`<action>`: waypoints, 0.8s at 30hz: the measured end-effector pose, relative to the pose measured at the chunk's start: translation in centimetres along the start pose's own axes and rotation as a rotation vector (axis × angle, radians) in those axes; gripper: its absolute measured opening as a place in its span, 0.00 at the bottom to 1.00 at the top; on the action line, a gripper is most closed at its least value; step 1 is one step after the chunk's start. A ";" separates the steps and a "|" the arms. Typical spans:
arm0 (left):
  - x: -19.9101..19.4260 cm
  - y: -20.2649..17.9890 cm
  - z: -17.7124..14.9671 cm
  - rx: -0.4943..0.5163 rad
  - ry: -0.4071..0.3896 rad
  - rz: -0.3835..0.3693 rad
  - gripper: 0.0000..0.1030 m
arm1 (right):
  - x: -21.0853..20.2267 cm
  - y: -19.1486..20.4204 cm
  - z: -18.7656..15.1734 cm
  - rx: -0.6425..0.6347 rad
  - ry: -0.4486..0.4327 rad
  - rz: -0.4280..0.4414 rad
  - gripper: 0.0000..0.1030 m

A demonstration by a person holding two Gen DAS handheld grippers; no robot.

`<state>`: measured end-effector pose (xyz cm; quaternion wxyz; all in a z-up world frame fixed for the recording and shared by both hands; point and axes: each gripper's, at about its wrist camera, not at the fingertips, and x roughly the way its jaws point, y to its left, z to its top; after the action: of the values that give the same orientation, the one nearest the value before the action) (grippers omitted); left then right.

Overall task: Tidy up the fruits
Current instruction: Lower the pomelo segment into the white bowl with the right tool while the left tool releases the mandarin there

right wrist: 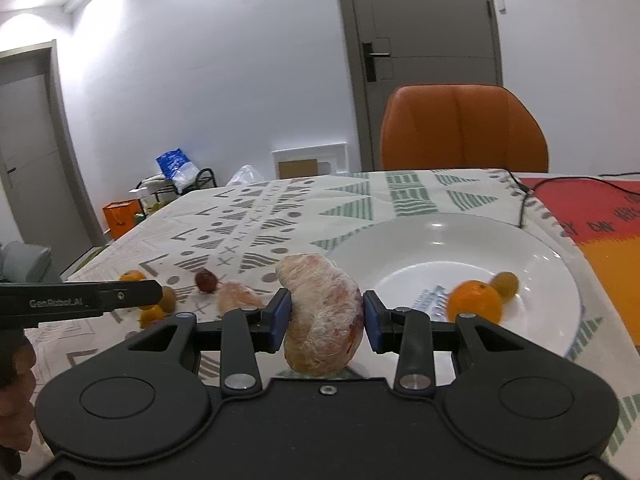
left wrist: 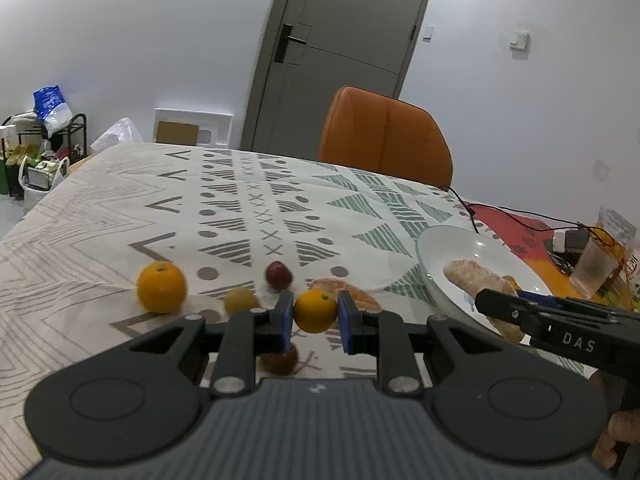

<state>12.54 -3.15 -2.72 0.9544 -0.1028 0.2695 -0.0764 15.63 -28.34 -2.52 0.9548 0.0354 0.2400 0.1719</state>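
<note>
My left gripper (left wrist: 314,316) is shut on a small orange (left wrist: 315,311), lifted a little off the patterned tablecloth. Around it on the cloth lie a larger orange (left wrist: 161,287), a yellow-green fruit (left wrist: 240,300), two dark red fruits (left wrist: 279,275) and a peeled pomelo segment (left wrist: 346,292). My right gripper (right wrist: 323,316) is shut on another peeled pomelo segment (right wrist: 322,312), held at the left rim of the white plate (right wrist: 420,248). An orange (right wrist: 474,306) and a small green fruit (right wrist: 505,284) lie in the plate. The left gripper (right wrist: 158,292) shows side-on at the left.
An orange chair (left wrist: 384,136) stands at the table's far side. A black cable (left wrist: 472,212) runs over a red and orange cloth (right wrist: 592,216) right of the plate (left wrist: 452,244). A cloudy glass (left wrist: 592,266) stands at the far right. Bags and a rack (left wrist: 44,140) crowd the floor on the left.
</note>
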 end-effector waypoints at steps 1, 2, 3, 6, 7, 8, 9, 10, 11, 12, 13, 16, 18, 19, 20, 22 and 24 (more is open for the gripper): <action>0.1 -0.3 0.0 0.005 0.001 -0.003 0.21 | 0.0 -0.3 -0.1 0.004 0.001 -0.004 0.36; 0.2 -0.6 0.1 0.010 0.001 -0.006 0.21 | 0.0 -0.6 -0.1 0.010 0.001 -0.009 0.36; 0.3 -0.8 0.1 0.014 0.002 -0.009 0.21 | -0.1 -0.8 -0.2 0.014 0.002 -0.014 0.36; 0.6 -1.6 0.2 0.026 0.005 -0.016 0.21 | -0.1 -1.6 -0.4 0.026 0.003 -0.027 0.36; 0.7 -1.8 0.2 0.030 0.005 -0.019 0.21 | -0.2 -1.8 -0.5 0.028 0.003 -0.031 0.36; 0.8 -2.1 0.2 0.034 0.006 -0.021 0.21 | -0.3 -2.2 -0.5 0.031 0.004 -0.035 0.36; 0.9 -2.3 0.3 0.037 0.007 -0.023 0.21 | -0.4 -2.4 -0.6 0.035 0.005 -0.037 0.36; 1.0 -2.5 0.3 0.041 0.008 -0.025 0.21 | -0.5 -2.6 -0.6 0.038 0.006 -0.039 0.36; 1.1 -2.8 0.3 0.045 0.009 -0.027 0.21 | -0.5 -2.9 -0.7 0.040 0.007 -0.040 0.36; 1.2 -3.1 0.4 0.049 0.009 -0.030 0.21 | -0.6 -3.1 -0.8 0.043 0.009 -0.043 0.36; 1.3 -3.4 0.4 0.054 0.009 -0.033 0.21 | -0.6 -3.3 -0.9 0.045 0.010 -0.043 0.36; 1.5 -4.3 0.5 0.070 0.009 -0.039 0.21 | -0.8 -4.0 -1.1 0.053 0.010 -0.047 0.36; 1.6 -4.8 0.5 0.079 0.009 -0.044 0.21 | -1.0 -4.5 -1.2 0.065 0.004 -0.051 0.36; 1.7 -5.1 0.5 0.083 0.008 -0.046 0.21 | -1.2 -4.8 -1.2 0.070 -0.003 -0.051 0.36; 1.7 -5.3 0.6 0.087 0.008 -0.050 0.21 | -1.4 -5.0 -1.1 0.075 -0.008 -0.051 0.37; 1.9 -5.9 0.6 0.096 0.007 -0.058 0.21 | -1.8 -5.6 -1.1 0.083 -0.021 -0.058 0.37; 2.1 -6.5 0.7 0.104 0.007 -0.066 0.21 | -2.0 -6.0 -1.1 0.090 -0.022 -0.063 0.38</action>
<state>14.10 -9.75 -1.62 0.9545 -0.0615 0.2651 -0.1223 15.28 -34.68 -3.47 0.9598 0.0727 0.2379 0.1301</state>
